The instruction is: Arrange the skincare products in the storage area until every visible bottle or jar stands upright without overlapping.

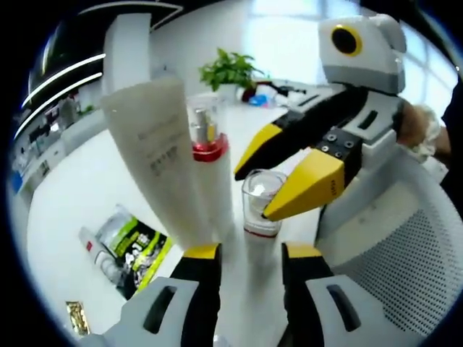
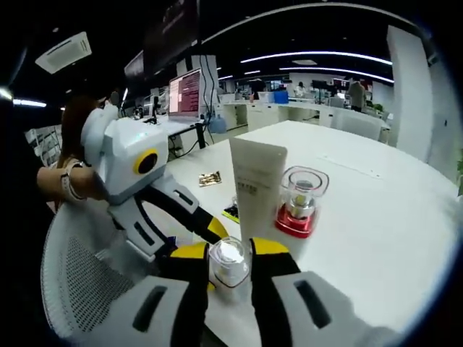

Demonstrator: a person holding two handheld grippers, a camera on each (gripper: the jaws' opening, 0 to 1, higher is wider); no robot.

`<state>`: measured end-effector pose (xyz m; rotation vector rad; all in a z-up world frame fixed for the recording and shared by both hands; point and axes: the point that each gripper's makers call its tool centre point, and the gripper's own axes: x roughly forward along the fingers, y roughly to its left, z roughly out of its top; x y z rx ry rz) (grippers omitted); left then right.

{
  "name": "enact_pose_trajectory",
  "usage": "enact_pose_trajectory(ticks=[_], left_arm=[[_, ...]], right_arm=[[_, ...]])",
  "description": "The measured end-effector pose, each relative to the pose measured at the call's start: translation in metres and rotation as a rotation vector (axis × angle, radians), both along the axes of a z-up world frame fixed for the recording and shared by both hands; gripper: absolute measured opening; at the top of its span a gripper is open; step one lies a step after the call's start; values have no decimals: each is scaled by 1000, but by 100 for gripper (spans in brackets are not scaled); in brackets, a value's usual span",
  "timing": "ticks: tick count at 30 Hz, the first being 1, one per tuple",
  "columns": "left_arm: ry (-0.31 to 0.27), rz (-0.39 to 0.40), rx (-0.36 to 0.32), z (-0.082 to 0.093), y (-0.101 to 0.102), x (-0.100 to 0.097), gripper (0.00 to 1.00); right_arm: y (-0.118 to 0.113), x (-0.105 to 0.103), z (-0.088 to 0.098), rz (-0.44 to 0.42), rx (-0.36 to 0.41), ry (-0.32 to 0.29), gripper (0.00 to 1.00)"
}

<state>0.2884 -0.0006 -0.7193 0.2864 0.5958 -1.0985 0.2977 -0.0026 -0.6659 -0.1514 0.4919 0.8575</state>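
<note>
— What's carrying everything here?

— A white table (image 2: 376, 217); in my right gripper view its top runs wide and mostly bare towards the far edge.

— And what stands on it?

— A tall white tube (image 2: 256, 189), upright. Just beside it a clear bottle with a red base (image 2: 299, 204), also upright. In front of those, a small clear jar (image 2: 228, 264) with white cream inside.

— Anything lying flat?

— In my left gripper view, a green and black packet (image 1: 137, 249) lies flat next to the tube, and a small gold sachet (image 1: 77, 316) sits apart near the table's edge. Farther back there's a green potted plant (image 1: 230, 72).
</note>
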Motion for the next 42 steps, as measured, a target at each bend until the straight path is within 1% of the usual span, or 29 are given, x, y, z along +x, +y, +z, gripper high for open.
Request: enact_pose_trajectory(ticks=[7,8,10,13,16,21,26,29,32,36,37,39,40,42], left_arm=[[8,0,-8,0,0,-1,31],[24,1,-33,4,-2,-2,31],[26,8,-52,7,-3,-1,32],[22,2,-45,5,-3,-1,32],[20,-3,-32,4,-2,-1,32],[29,3,-30,3,-1,-4,32],[24,7,-25,4,0,-2,31],[31,8,-18,3,0,-2,31],[38,2,-7,0,0,-3,30],[39,7,13,-2,1,-3,26],[40,9,18,-2,1,-3,23],[79,-8,29,-3,0,-10,13],[77,-11,26,-3,0,-10,10],[75,-15,28,-4,-2,-11,11]], right_arm=[[-2,0,0,-7,-8,9,22],[-2,0,0,-10,-8,14,24],[-3,-1,-2,-13,-13,24,27],[-3,-2,-3,-11,-18,21,26],[-3,-1,-2,-13,-20,14,28],[-2,-3,-3,0,-18,28,29],[-5,-5,-3,5,-22,31,34],[-7,-7,-7,7,-20,50,34],[-9,-12,-14,17,-33,80,36],[-15,-16,-27,13,-68,116,34],[-15,-17,-29,12,-74,121,33],[-16,-19,-35,19,-93,145,31],[-17,-20,-37,20,-98,154,30],[-16,-22,-43,27,-114,178,25]])
